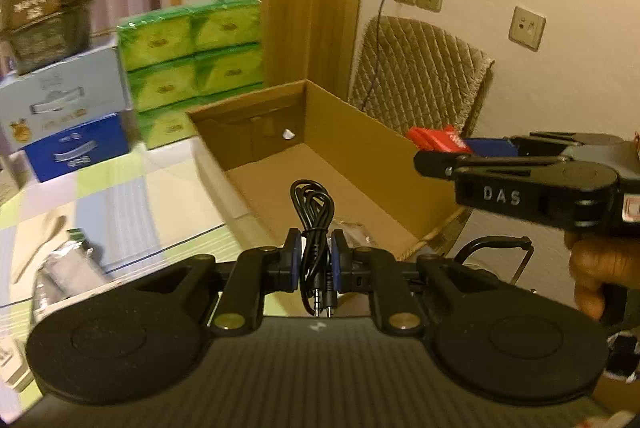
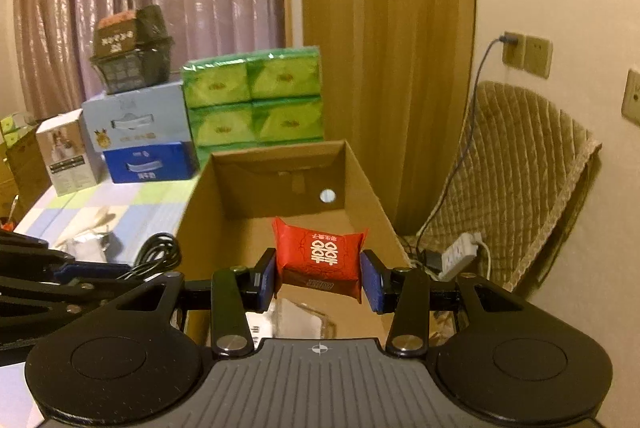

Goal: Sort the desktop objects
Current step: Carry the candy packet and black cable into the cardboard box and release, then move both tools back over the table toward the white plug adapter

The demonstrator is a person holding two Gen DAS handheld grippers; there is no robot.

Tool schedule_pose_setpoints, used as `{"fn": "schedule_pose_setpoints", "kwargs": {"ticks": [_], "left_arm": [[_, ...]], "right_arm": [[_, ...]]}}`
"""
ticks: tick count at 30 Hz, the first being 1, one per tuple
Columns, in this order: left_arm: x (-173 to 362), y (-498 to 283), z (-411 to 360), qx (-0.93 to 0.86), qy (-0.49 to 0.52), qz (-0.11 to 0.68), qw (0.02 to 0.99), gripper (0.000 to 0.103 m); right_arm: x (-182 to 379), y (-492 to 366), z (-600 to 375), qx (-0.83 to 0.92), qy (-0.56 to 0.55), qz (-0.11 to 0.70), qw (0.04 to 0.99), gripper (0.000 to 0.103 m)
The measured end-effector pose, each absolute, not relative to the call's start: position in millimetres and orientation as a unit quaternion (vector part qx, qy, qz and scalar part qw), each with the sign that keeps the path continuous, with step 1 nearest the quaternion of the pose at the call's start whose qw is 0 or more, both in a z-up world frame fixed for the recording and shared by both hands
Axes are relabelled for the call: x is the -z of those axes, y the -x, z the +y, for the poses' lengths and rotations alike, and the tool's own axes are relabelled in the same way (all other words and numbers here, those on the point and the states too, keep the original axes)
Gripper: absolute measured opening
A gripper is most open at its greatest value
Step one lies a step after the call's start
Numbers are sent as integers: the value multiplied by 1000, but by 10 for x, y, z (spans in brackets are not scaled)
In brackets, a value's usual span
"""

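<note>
Lettering "DAS" marks the right gripper (image 1: 430, 157) holding a red packet (image 2: 320, 252).

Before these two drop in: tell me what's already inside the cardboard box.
The cardboard box shows bare brown floor and a round hole in its far wall. The red packet and black cable hang in the grippers, hiding the near floor; something clear, unidentifiable, shows there.

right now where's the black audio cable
The black audio cable is clamped in the left gripper, centre of the left wrist view, held in front of the open cardboard box.
</note>
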State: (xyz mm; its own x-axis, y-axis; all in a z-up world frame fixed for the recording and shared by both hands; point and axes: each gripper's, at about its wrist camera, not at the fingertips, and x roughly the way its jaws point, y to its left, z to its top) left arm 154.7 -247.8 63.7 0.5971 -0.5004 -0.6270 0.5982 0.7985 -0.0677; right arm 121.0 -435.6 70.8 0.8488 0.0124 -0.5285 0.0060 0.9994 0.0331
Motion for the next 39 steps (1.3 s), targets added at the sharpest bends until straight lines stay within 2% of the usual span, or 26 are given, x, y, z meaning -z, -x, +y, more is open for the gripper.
{"fn": "schedule_pose_setpoints", "kwargs": {"ticks": [9, 11, 12, 17, 22, 25, 26, 27, 28, 35, 37, 39], "left_arm": [[-378, -1886, -2771, 322, -73, 347, 878, 12], [-339, -1942, -2780, 318, -68, 347, 880, 17], [-327, -1963, -2772, 315, -65, 346, 881, 23], [-320, -1975, -2660, 303, -59, 343, 887, 24], [-320, -1929, -2481, 289, -52, 344, 892, 34], [-336, -1906, -2403, 284, -45, 343, 894, 35], [-348, -1899, -2390, 284, -45, 342, 895, 35], [-355, -1890, -2380, 284, -45, 341, 895, 38], [-367, -1884, -2373, 283, -46, 339, 896, 42], [-420, -1810, -2321, 280, -50, 331, 900, 51], [-423, -1786, -2281, 275, -46, 332, 901, 59], [-427, -1748, -2238, 272, -44, 330, 903, 63]], "right_arm": [[-592, -1405, -4512, 6, -22, 287, 958, 41], [-573, -1439, -4511, 7, -21, 288, 957, 41], [-562, -1449, -4514, 7, -21, 289, 957, 41], [-492, -1514, -4494, 3, -23, 298, 954, 41], [-461, -1551, -4442, -2, -27, 303, 953, 41], [-460, -1585, -4428, -7, -37, 306, 951, 42], [-468, -1599, -4429, -12, -45, 305, 951, 44], [-474, -1611, -4439, -17, -52, 305, 951, 54], [-483, -1616, -4455, -16, -61, 304, 951, 59], [-579, -1519, -4543, 6, -77, 295, 952, 67], [-613, -1461, -4565, 12, -83, 292, 953, 72], [-663, -1400, -4578, 16, -88, 289, 953, 75]]}}
